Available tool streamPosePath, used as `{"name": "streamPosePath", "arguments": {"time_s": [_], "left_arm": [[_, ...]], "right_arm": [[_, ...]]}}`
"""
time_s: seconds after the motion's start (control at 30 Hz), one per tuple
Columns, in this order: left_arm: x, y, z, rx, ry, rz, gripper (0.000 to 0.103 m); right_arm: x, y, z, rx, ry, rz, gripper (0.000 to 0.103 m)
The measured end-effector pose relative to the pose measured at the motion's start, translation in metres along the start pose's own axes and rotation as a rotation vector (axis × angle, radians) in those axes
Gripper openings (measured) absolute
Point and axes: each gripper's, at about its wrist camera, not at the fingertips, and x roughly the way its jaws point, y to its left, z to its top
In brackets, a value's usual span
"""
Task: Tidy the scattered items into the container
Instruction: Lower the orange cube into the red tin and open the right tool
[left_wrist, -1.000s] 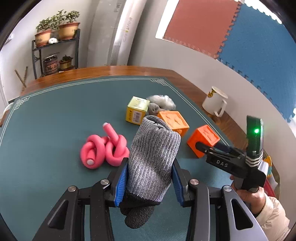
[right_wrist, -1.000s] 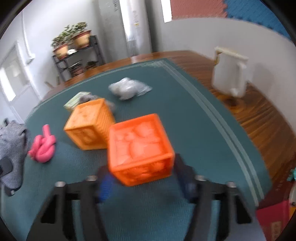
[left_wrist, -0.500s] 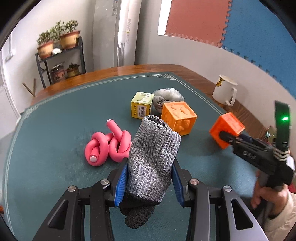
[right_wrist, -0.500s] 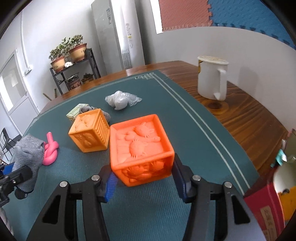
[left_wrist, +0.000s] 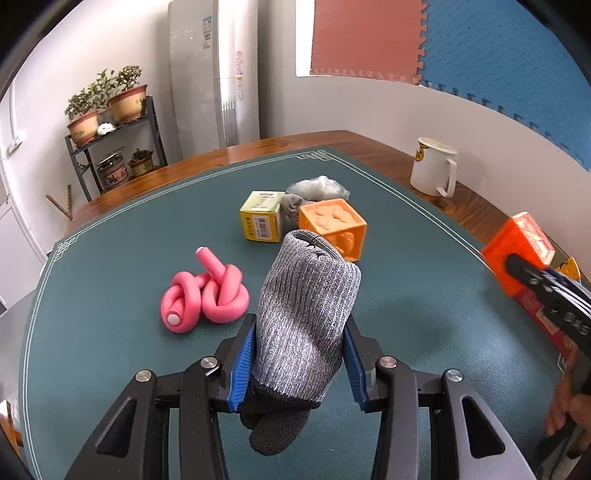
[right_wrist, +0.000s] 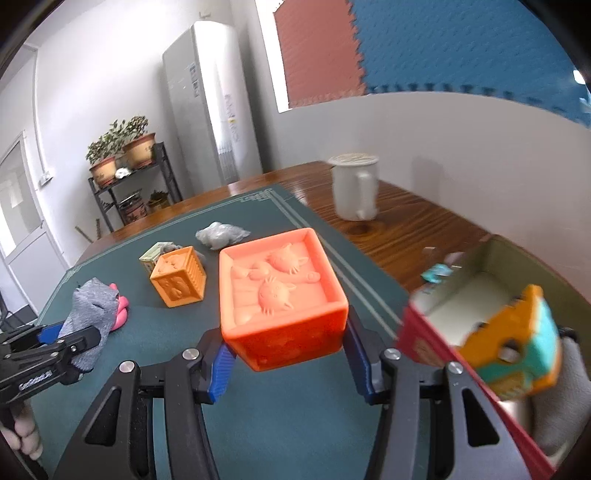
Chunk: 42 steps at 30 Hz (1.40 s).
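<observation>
My left gripper (left_wrist: 299, 354) is shut on a grey knitted glove (left_wrist: 306, 317) and holds it above the green mat (left_wrist: 110, 280). My right gripper (right_wrist: 288, 354) is shut on an orange-red relief cube (right_wrist: 280, 291), lifted near the table's right edge; the cube also shows in the left wrist view (left_wrist: 517, 251). The red container (right_wrist: 476, 295) sits at the right, blurred, with an orange and teal toy (right_wrist: 517, 339) on its near rim. On the mat lie a pink foam twist (left_wrist: 207, 295), a second orange cube (left_wrist: 332, 225), a yellow box (left_wrist: 262, 218) and a crumpled plastic bag (left_wrist: 317, 184).
A white mug (left_wrist: 432, 170) stands on the wooden table border at the right. A plant shelf (left_wrist: 110, 140) and a tall white air conditioner (left_wrist: 214, 74) stand beyond the table's far edge.
My right gripper has lifted the orange-red cube and carried it right toward the red container, which has come into view. My left gripper has risen a little with the glove.
</observation>
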Motion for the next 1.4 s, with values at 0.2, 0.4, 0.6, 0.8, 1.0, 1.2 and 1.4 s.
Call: {"name": "streamPosePath", "arguments": {"time_s": [0.2,0.4,0.6,0.8,1.0,1.2,1.4], "left_arm": [[-0.006,-0.014,-0.003,0.028,-0.009,-0.014,0.045],[-0.013,-0.03,-0.006,0.054,-0.013,-0.025,0.045],[-0.019,-0.049,-0.008,0.074,-0.016,-0.042,0.045],[-0.026,-0.071,-0.008,0.093,-0.019,-0.062,0.045],[-0.034,-0.103,-0.006,0.132,-0.032,-0.085,0.045],[-0.04,-0.137,-0.004,0.185,-0.043,-0.107,0.045],[-0.04,-0.167,-0.002,0.229,-0.043,-0.119,0.045]], "right_arm": [[-0.041,-0.028,-0.003,0.028,-0.045,-0.067,0.057],[-0.072,-0.058,-0.009,0.077,-0.074,-0.131,0.057],[-0.096,-0.081,-0.012,0.12,-0.111,-0.17,0.057],[-0.112,-0.105,-0.015,0.162,-0.145,-0.196,0.057],[-0.13,-0.131,-0.022,0.206,-0.176,-0.217,0.057],[-0.145,-0.156,-0.029,0.247,-0.2,-0.246,0.057],[-0.153,-0.182,-0.037,0.289,-0.214,-0.281,0.057]]}}
